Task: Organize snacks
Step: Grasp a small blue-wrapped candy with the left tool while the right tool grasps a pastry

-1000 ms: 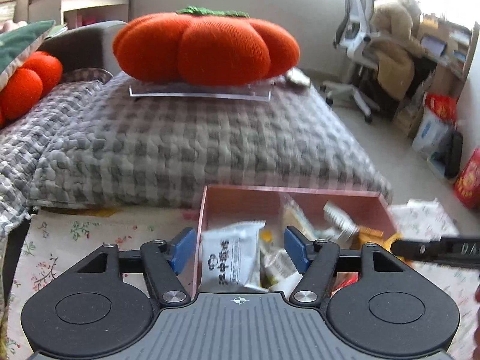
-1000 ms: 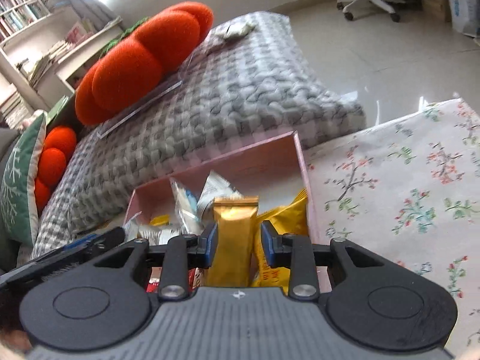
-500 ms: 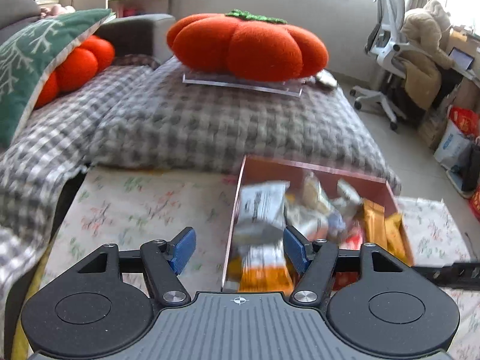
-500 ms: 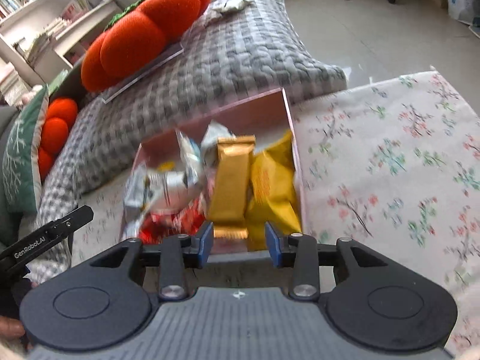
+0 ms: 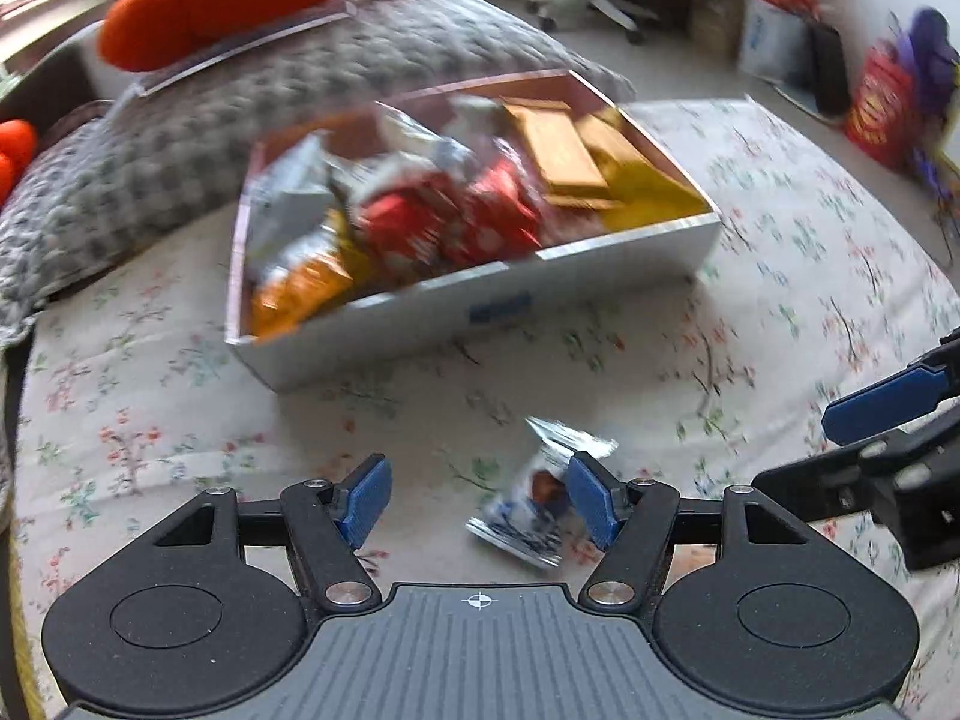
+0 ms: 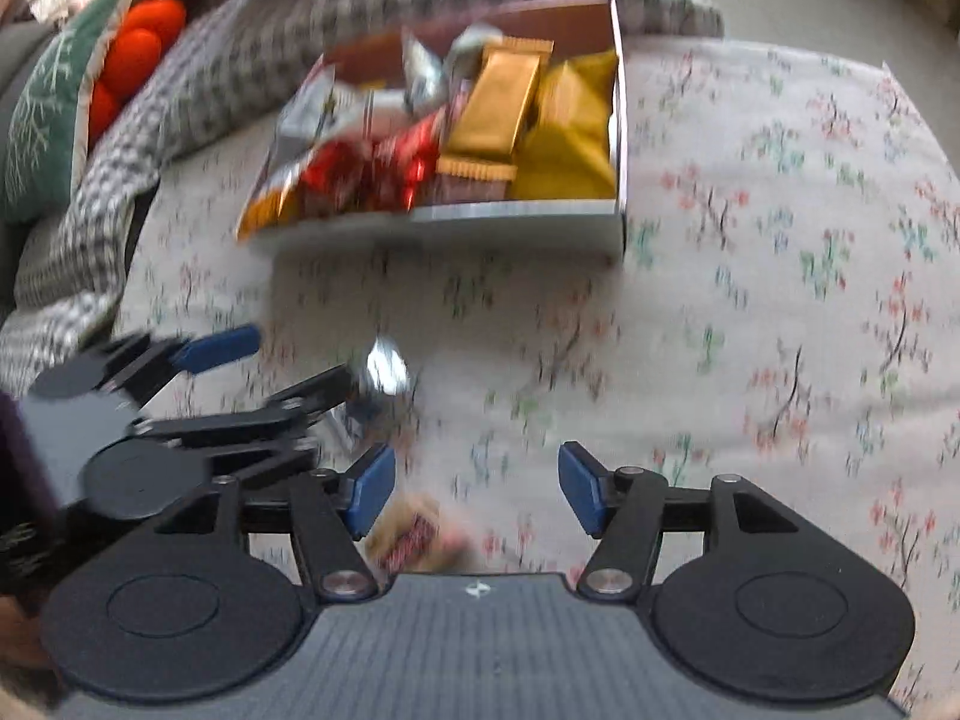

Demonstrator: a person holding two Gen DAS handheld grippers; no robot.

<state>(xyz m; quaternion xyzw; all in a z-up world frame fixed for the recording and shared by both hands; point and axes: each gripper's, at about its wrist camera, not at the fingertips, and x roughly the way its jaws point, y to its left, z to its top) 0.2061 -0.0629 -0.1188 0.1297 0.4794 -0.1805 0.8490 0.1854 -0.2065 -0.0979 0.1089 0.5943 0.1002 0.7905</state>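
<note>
Floral-print cloth (image 5: 780, 252) covers the worktop that carries a white box (image 5: 480, 306) filled with snack packets (image 5: 456, 210). The left gripper (image 5: 477, 501) points down at the cloth, fingers apart; a silver-blue snack packet (image 5: 534, 498) lies on the cloth between them, beside the right-hand finger, contact unclear. The right gripper (image 6: 477, 489) has its fingers opening; a blurred red-and-tan packet (image 6: 414, 534) lies on the cloth near its left-hand finger, ungripped.

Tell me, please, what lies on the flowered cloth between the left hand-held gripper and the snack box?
Only one small silver-and-blue snack packet, by the left hand-held gripper; the cloth up to the box is otherwise bare, per the left wrist view.
</note>
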